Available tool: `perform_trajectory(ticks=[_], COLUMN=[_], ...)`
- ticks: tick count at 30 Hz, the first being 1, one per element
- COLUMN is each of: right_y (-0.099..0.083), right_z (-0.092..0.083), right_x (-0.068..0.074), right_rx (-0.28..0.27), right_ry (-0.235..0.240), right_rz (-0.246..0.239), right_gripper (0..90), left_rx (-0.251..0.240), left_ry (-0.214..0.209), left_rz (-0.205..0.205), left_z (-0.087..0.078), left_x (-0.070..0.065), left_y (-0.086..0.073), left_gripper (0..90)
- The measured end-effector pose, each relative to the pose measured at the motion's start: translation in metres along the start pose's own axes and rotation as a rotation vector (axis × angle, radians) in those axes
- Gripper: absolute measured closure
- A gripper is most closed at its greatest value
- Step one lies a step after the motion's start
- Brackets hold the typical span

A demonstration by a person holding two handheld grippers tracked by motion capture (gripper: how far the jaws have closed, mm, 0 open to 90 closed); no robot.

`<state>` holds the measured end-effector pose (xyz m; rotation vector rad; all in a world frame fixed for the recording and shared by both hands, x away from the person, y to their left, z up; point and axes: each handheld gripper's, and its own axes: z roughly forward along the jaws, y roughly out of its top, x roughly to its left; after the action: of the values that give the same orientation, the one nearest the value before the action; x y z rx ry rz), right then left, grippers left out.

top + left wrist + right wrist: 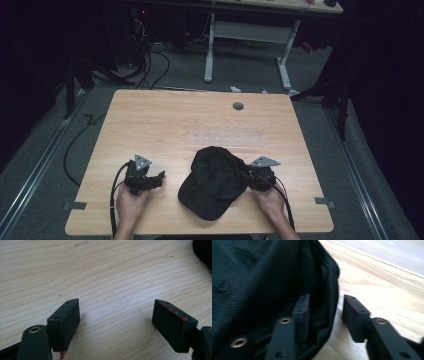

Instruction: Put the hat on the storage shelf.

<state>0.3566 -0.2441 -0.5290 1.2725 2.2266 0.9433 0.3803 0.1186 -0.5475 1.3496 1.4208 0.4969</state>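
Left gripper [159,176]: near the table's front edge, left of centre, held in the person's left hand [131,200]. Its own view shows the jaws spread wide with only bare wood between them, holding nothing.

Table [150,120]: light wood-grain top. A grey round cable cap [238,106] sits near the back edge, and a faint clear strip [227,137] lies across the middle.

Baseball cap [212,182]: black, lying near the front edge, just right of centre, between the two grippers. The brim points toward the front edge and the crown toward the table's middle.

Right gripper [323,312]: at the cap's right side, held in the person's right hand [267,197]. In its own view one jaw is tucked inside the cap and the other stands outside over bare wood, with the fabric edge between them. A gap remains between the jaws, so they are parted and straddle the rim rather than pinching it.

Handling: I judge the cap light and soft. The woven crown should fold and sag when lifted, while the brim looks stiffer. The fabric should not slip much. The crown's rim, where the right gripper sits, looks a fair hold; the brim is another.

Writing: no brand, label or lettering can be read on the cap or the grippers.
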Motion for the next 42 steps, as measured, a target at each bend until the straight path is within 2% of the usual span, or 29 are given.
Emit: perform_trajectory(ticks=[5,6,8,10,13,21,22,26,29,31,33,35,42], right_y=[0.000,0.001,0.002,0.003,0.003,0.002,0.002,0.003,0.004,0.005,0.006,0.008,0.019], right_z=[-0.001,0.000,0.001,0.001,0.002,0.002,0.003,0.000,-0.005,-0.003,-0.003,-0.006,-0.021], right_x=[0.003,0.004,0.004,0.005,0.006,0.000,-0.002,-0.004,-0.007,-0.011,-0.011,-0.011,-0.014], right_rx=[0.003,0.004,0.005,0.006,0.005,-0.007,-0.019,-0.048,-0.078,-0.071,-0.068,-0.082,-0.135], right_ry=[0.003,0.000,-0.014,-0.017,-0.018,0.026,0.047,0.075,0.109,0.141,0.141,0.145,0.171], right_rz=[-0.009,-0.007,-0.008,-0.012,-0.019,0.011,0.008,0.013,0.044,0.061,0.057,0.048,0.037], right_gripper=[70.2,76.0,81.7,83.4,84.1,85.2,85.3,85.5,85.6,85.7,85.7,85.8,85.8], left_rx=[0.000,0.000,0.000,0.000,0.000,0.000,0.000,0.006,0.008,0.008,0.007,-0.004,0.003], left_ry=[0.000,0.000,0.000,0.000,0.000,-0.001,-0.005,-0.021,-0.024,-0.024,-0.022,0.008,0.002], left_rz=[0.000,0.000,0.000,0.001,0.001,-0.002,-0.003,0.009,0.009,0.008,0.009,0.007,0.008], left_z=[0.000,0.000,0.000,0.000,0.000,0.000,-0.001,-0.002,-0.002,-0.002,-0.002,-0.002,-0.002], left_x=[0.000,0.000,0.000,0.000,0.000,0.000,0.000,-0.001,-0.001,-0.001,-0.001,-0.001,-0.003], left_y=[0.000,0.000,0.000,0.000,0.000,0.000,0.000,-0.001,-0.001,-0.001,-0.001,-0.001,-0.003], left_gripper=[22.8,22.7,22.7,22.7,22.7,22.7,24.1,25.3,25.3,25.3,25.2,23.9,20.6])
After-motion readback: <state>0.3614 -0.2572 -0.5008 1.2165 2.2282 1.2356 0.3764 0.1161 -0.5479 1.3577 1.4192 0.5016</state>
